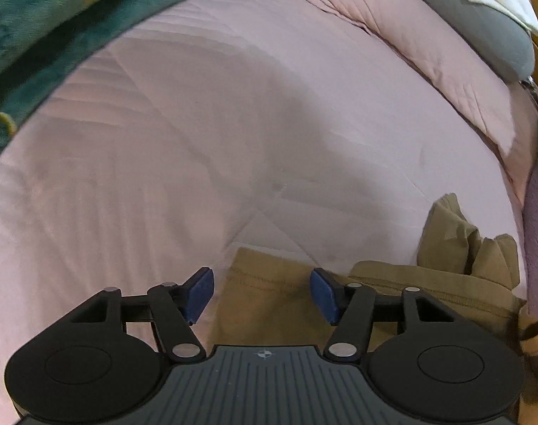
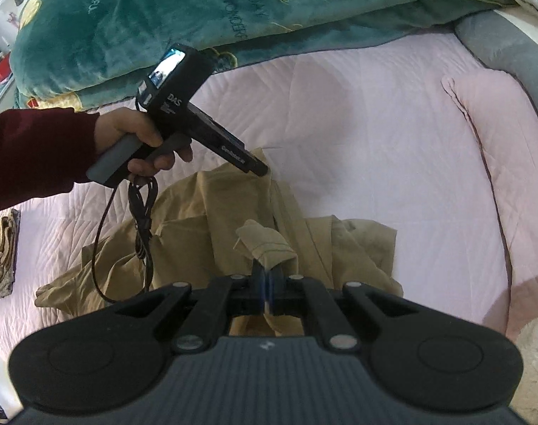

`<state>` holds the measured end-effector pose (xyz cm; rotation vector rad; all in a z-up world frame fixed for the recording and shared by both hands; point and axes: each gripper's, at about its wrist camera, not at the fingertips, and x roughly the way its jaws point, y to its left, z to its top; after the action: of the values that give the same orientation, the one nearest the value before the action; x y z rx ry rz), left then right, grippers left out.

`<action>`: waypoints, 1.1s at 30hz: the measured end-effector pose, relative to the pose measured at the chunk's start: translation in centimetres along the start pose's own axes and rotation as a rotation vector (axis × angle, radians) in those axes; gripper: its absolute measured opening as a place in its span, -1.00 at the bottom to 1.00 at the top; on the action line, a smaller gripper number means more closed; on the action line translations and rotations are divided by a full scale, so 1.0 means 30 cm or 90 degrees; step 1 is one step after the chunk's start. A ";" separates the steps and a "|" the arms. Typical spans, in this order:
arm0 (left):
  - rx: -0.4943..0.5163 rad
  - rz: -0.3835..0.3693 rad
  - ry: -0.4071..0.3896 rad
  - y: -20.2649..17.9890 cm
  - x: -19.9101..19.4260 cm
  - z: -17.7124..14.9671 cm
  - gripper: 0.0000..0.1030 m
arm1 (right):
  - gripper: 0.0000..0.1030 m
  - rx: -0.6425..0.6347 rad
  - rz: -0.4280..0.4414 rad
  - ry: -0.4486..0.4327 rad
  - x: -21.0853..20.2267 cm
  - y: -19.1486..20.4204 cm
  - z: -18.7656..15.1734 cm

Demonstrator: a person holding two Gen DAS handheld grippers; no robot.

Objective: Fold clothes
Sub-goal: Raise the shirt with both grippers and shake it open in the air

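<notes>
Crumpled tan cotton garment (image 2: 205,233) sprawls on the pink quilted bed (image 2: 357,124); right claw (image 2: 268,288) pinches a lifted flap to tension it, left claw (image 1: 262,292) hovers spread above an edge.

The bedcover (image 2: 357,134) is pale pink, stitched in faint quilted lines. On it lies the garment (image 2: 205,233), a plain khaki tan. Behind the garment, the plush blanket (image 2: 162,10) is deep teal with yellow bear shapes, red bows and dark lettering. To the right of the garment runs a grey bolster (image 2: 506,46); a pink pillow (image 1: 421,56) lies against it. The left gripper (image 1: 262,290) is black with blue pads (image 1: 200,294). The sleeve (image 2: 32,152) left of the garment is dark maroon.
</notes>
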<state>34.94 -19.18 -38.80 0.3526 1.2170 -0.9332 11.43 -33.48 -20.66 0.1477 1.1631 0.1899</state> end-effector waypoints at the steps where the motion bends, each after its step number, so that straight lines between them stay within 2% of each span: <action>1: 0.007 -0.007 0.004 -0.003 0.014 0.001 0.18 | -0.95 0.001 -0.001 0.001 0.002 -0.005 0.002; 3: 0.025 -0.009 0.015 -0.013 0.044 -0.003 0.17 | -0.95 0.003 -0.002 0.001 0.013 -0.014 0.010; 5: 0.030 0.010 0.007 -0.017 0.055 -0.011 0.07 | -0.95 0.007 -0.003 0.002 0.024 -0.019 0.010; 6: 0.030 0.017 0.003 -0.017 0.059 -0.014 -0.16 | -0.95 0.010 -0.002 0.002 0.029 -0.021 0.009; 7: 0.019 0.015 -0.001 -0.007 0.053 -0.012 -0.57 | -0.95 0.012 -0.002 0.002 0.035 -0.023 0.008; 8: 0.008 0.012 -0.004 0.003 0.048 -0.010 -0.81 | -0.95 0.014 -0.002 0.003 0.040 -0.024 0.006; 9: -0.001 0.011 -0.006 0.012 0.042 -0.008 -0.91 | -0.95 0.015 -0.002 0.003 0.044 -0.023 0.005; 13: -0.015 0.039 -0.026 -0.008 0.002 -0.022 -0.93 | -0.95 0.010 -0.005 0.001 0.041 -0.012 0.005; 18: -0.069 0.055 -0.085 -0.027 -0.202 -0.073 -0.93 | -0.95 0.002 -0.010 -0.005 -0.002 0.005 0.016; 26: -0.173 0.107 -0.208 -0.052 -0.760 -0.216 -0.93 | -0.95 -0.022 -0.017 -0.058 -0.181 0.083 0.082; 33: -0.225 0.204 -0.325 -0.048 -1.339 -0.291 -0.93 | -0.95 -0.104 -0.003 -0.153 -0.382 0.230 0.268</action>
<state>26.33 2.79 -5.09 0.0158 0.8005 -0.4745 13.93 -29.48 -5.78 0.0225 0.9039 0.2554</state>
